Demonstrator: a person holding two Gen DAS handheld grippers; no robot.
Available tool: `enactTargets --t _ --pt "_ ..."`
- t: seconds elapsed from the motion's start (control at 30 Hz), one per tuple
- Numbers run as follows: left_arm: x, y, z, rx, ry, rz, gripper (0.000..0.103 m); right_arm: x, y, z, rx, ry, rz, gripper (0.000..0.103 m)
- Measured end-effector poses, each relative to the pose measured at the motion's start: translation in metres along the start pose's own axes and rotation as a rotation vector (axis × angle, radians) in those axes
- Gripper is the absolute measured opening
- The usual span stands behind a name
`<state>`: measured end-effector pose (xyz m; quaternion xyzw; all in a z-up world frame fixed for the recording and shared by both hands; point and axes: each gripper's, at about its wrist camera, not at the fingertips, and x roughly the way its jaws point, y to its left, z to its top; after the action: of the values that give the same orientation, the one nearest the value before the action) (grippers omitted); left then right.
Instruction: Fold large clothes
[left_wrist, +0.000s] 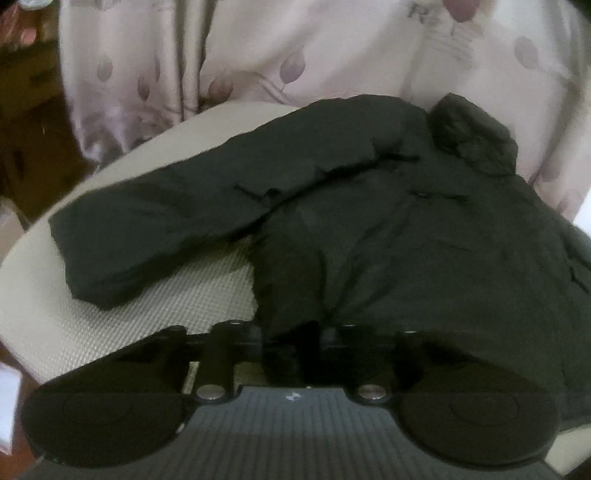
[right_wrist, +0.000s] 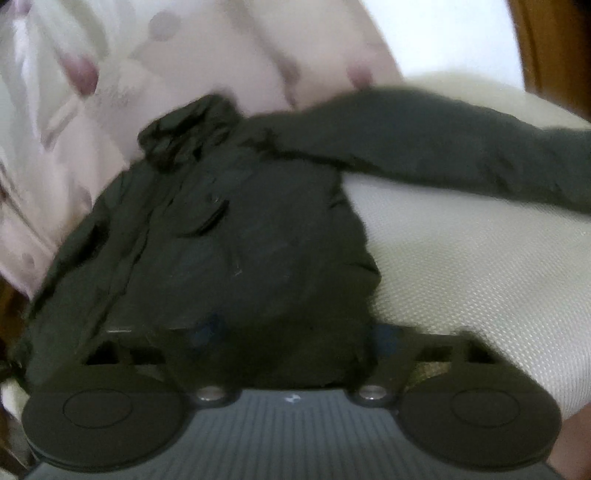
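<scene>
Background: pale pink curtain (left_wrist: 295, 48) printed with mauve buds, hanging behind the far edge of the work surface; dark wooden furniture (left_wrist: 26, 122) at the left side of the left wrist view.

Surface: round-edged counter covered in a cream woven mat (left_wrist: 207, 291).

Item: one black jacket (left_wrist: 424, 240), large, padded, laid flat on the counter. Collar (left_wrist: 472, 136) bunched up at the far edge, against the curtain. One sleeve (left_wrist: 166, 221) stretches out toward the counter's left edge; the other sleeve (right_wrist: 461, 147), seen in the right wrist view, runs out toward the right edge. Hem lies at the near edge, reaching both tools.

Left claw (left_wrist: 286, 354): at the near edge; black hem fabric sits bunched between its fingers, which appear to pinch it.

Right claw (right_wrist: 291, 354): at the near edge; fingers hidden under dark cloth and blur, so I cannot tell whether they are spread or pressed together.
</scene>
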<state>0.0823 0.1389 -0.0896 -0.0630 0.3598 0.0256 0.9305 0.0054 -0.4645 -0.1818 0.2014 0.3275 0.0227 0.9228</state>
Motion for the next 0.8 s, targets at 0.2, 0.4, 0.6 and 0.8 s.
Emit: enactTargets --t 0.2,0.4,0.6,0.8 --pt "-0.03 -0.007 -0.01 0.021 -0.02 0.018 0.015 -0.026 -0.015 -0.004 0.038 -0.006 0.06 0.014" --pt "-0.064 -0.005 -0.025 0.006 0.004 -0.015 0.015 -0.05 -0.02 -0.005 0.05 0.002 0.07 0.014" --pt "-0.084 -0.006 -0.043 0.013 -0.013 -0.022 0.02 -0.058 -0.036 -0.02 0.097 0.031 0.061 0.014" --pt "-0.118 -0.011 -0.032 0.03 -0.151 0.047 0.081 -0.077 -0.08 -0.012 0.383 -0.084 0.187 0.063"
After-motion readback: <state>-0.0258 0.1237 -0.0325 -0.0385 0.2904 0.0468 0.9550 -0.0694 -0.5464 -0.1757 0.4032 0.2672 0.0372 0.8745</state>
